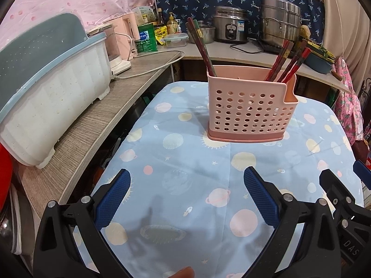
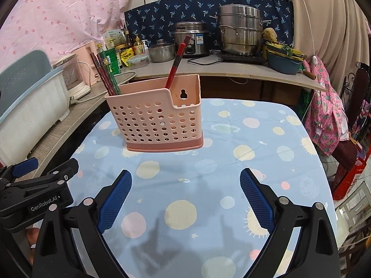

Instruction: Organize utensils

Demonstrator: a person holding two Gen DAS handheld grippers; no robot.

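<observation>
A pink perforated utensil holder (image 1: 250, 108) stands upright on the table with the blue planet-print cloth (image 1: 190, 162); it also shows in the right wrist view (image 2: 157, 122). Dark red chopsticks lean in its left end (image 1: 201, 46) and in its right end (image 1: 289, 60); the right wrist view shows them too (image 2: 105, 74) (image 2: 176, 63). My left gripper (image 1: 186, 180) is open and empty, well short of the holder. My right gripper (image 2: 185, 181) is open and empty, also short of it, beside the left one.
A white and blue dish-drainer box (image 1: 51, 88) sits on the wooden counter (image 1: 97, 125) at left. A rice cooker (image 1: 229, 26), steel pots (image 1: 280, 22), bottles and tins stand on the back counter. A pink garment (image 2: 329, 120) hangs at right.
</observation>
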